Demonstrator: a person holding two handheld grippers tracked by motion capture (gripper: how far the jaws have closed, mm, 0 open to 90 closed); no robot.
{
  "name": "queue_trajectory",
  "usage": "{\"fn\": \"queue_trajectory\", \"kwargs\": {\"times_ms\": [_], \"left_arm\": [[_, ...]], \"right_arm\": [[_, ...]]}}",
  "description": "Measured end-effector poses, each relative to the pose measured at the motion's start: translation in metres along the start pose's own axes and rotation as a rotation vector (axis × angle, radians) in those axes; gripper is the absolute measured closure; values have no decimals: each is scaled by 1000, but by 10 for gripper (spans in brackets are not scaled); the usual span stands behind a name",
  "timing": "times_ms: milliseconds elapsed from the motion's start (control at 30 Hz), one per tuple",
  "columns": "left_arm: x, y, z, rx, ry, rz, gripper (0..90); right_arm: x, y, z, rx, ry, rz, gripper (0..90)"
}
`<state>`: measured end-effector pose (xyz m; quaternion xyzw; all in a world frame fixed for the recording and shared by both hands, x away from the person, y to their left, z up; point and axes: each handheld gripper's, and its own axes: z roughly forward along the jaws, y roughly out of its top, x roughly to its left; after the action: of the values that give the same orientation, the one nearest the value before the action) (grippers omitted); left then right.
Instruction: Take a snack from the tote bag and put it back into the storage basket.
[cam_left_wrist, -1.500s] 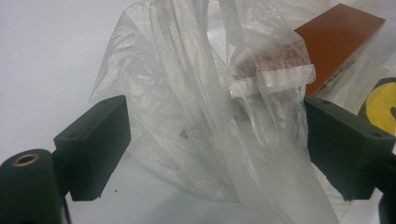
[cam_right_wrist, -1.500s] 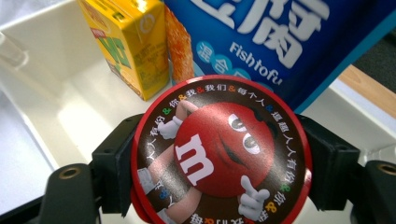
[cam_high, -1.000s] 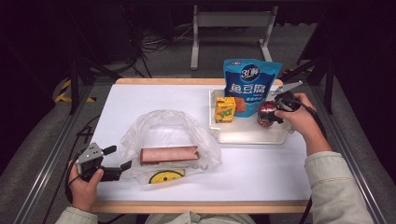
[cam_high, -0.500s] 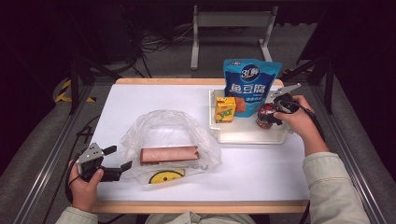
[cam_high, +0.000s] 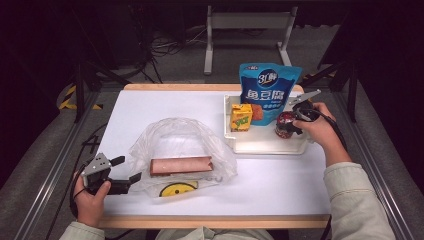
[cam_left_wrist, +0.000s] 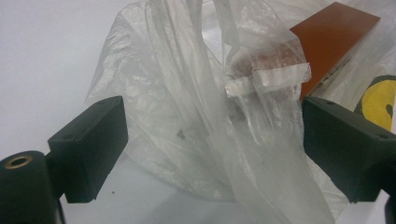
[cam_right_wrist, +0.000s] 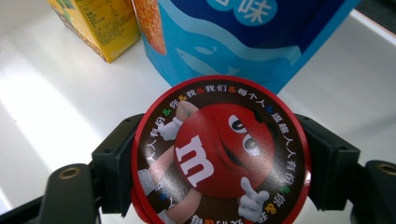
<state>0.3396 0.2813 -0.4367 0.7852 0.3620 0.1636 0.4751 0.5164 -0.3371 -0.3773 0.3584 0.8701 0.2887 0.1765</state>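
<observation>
Right tool (cam_right_wrist: 219, 163) is clamped on the red M&M's tub (cam_right_wrist: 219, 154), held between its jaws; blue pouch (cam_right_wrist: 243, 37) just beyond. Left tool (cam_left_wrist: 210, 154) is spread wide, clear plastic bag (cam_left_wrist: 201, 116) between jaws, unpinched.

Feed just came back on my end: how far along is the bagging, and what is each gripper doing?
One item, a brown bar, already lies inside the plastic bag. In hand: the right gripper is closed on the red candy tin in the white tray, while the left gripper stands open around the bag's edge. The tin, the yellow juice box and the blue pouch are still in the tray.
</observation>
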Motion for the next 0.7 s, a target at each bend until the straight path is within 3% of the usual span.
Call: {"fn": "queue_trajectory", "kwargs": {"times_ms": [433, 633, 700], "left_arm": [[0, 0, -1, 1, -3, 2, 99], [0, 0, 0, 1, -3, 1, 98], [0, 0, 0, 0, -3, 2, 98]], "right_arm": [[0, 1, 6, 65, 1, -12, 260], [-1, 0, 5, 69, 4, 6, 255], [-1, 0, 3, 58, -6, 15, 214]]}}
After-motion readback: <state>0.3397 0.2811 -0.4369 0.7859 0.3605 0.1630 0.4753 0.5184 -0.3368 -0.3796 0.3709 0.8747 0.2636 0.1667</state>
